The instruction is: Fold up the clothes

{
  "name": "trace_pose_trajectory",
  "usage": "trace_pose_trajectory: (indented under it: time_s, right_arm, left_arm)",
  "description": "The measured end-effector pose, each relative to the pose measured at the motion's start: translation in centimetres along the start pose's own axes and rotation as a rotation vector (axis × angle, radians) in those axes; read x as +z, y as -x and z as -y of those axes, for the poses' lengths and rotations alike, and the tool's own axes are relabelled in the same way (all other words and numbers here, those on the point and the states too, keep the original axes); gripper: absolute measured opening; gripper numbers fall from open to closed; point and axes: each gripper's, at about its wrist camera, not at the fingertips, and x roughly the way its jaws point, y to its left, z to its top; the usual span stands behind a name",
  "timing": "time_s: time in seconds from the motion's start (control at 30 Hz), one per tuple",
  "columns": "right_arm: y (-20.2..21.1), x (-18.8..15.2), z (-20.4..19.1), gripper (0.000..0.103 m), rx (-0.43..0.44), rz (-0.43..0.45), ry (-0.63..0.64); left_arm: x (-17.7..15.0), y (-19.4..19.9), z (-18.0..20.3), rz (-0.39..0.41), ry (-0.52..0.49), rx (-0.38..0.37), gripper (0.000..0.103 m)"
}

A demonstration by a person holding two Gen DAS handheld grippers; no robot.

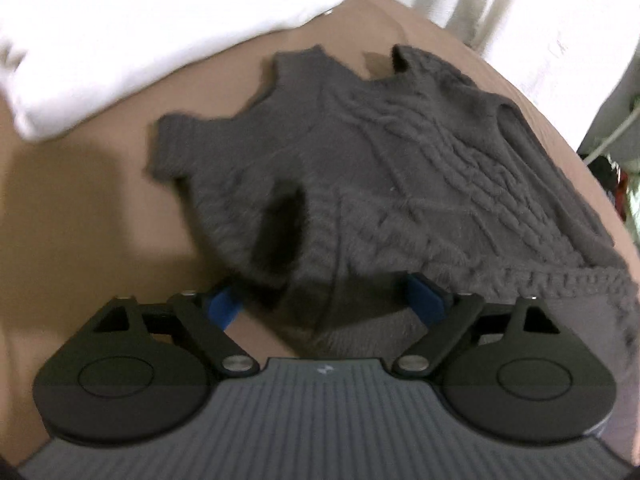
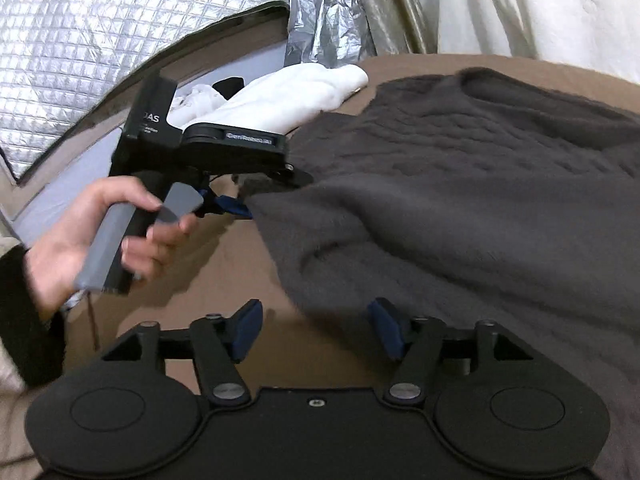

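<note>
two tools sit with jaws apart over a brown worktop (image 1: 80, 208). the left tool (image 1: 326, 304), at lower centre of its view, straddles the near hem of a dark grey cable-knit sweater (image 1: 360, 168) without pinching it. the right tool (image 2: 316, 330) holds nothing; the sweater spreads to its upper right. white folded cloth (image 1: 140, 32) lies upper left.

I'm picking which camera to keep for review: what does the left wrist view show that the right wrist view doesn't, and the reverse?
Left wrist only: the grey sweater's cable-knit front, its short sleeve and neckline, with its hem lying between the open left tongs.

Right wrist only: the person's hand holding the left tool, the silver quilted sheet, and the open right tongs, with nothing between the pads.

Both: the sweater, the white garment and the brown surface.
</note>
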Motion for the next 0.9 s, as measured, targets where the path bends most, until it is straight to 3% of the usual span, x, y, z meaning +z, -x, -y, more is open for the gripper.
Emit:
trace_pose_trajectory:
  time_s: [0.07, 0.13, 0.17, 0.2, 0.23, 0.3, 0.4, 0.5, 0.57, 0.6, 0.63, 0.67, 0.73, 0.8, 0.87, 0.9]
  right_arm:
    - [-1.6, 0.6, -0.1, 0.067, -0.003, -0.003, -0.014]
    - [-2.9, 0.8, -0.7, 0.068, 0.022, -0.008, -0.002]
    - [-3.4, 0.8, -1.2, 0.064, 0.038, -0.007, 0.026]
    - [-4.0, 0.9, -1.8, 0.034, 0.054, -0.006, 0.053]
    - [-4.0, 0.8, -2.8, 0.017, 0.070, -0.010, 0.095]
    - [-3.3, 0.5, -5.0, 0.017, 0.098, -0.006, 0.180]
    - [-1.4, -1.1, -6.4, 0.017, 0.172, -0.014, 0.183]
    - [-1.9, -2.9, -7.1, 0.021, 0.096, -0.073, 0.218]
    - [-1.2, -3.4, -6.6, 0.021, 0.098, -0.064, 0.150]
    - [-0.8, -3.6, -6.4, 0.031, 0.100, -0.059, 0.114]
    - [-0.4, -3.8, -6.1, 0.041, 0.102, -0.053, 0.078]
    - [0.2, -4.0, -5.9, 0.044, 0.116, -0.046, 0.037]
    - [2.7, -4.8, -4.9, 0.047, 0.120, -0.040, -0.028]
    - [5.3, -5.8, -3.3, 0.047, 0.093, -0.071, -0.088]
    - [8.3, -7.4, -1.0, 0.048, 0.016, -0.071, -0.156]
    - [9.4, -8.0, 0.2, 0.049, -0.021, -0.066, -0.193]
  left_arm:
    - [-0.1, 0.2, 0.5, 0.009, -0.031, 0.001, 0.084]
    - [-0.1, 0.5, 0.7, 0.017, -0.063, -0.001, 0.034]
    - [0.0, 0.8, 0.5, 0.019, -0.067, -0.004, 0.022]
    - [0.0, 1.5, 0.1, 0.023, -0.049, -0.021, 0.018]
    - [0.0, 2.6, -0.5, 0.029, -0.020, -0.041, 0.016]
    - [-0.1, 4.8, -1.6, 0.040, 0.029, -0.075, 0.016]
    - [-0.6, 6.7, -2.6, 0.017, 0.040, -0.068, 0.016]
    - [-1.2, 5.1, -3.5, -0.070, 0.080, -0.033, 0.021]
    - [-1.4, 3.4, -3.9, -0.132, 0.116, -0.009, 0.025]
    - [-1.4, 3.6, -3.8, -0.125, 0.121, -0.013, 0.027]
    - [-1.2, 4.0, -3.7, -0.119, 0.123, -0.014, 0.035]
    - [-1.1, 4.4, -3.7, -0.114, 0.124, -0.015, 0.043]
    - [-1.1, 4.8, -4.0, -0.095, 0.135, -0.006, 0.077]
    - [-1.4, 4.3, -4.5, -0.111, 0.175, -0.021, 0.086]
    - [-1.3, 3.7, -3.7, -0.114, 0.113, -0.038, 0.083]
    - [-1.3, 3.6, -3.0, -0.104, 0.067, -0.035, 0.057]
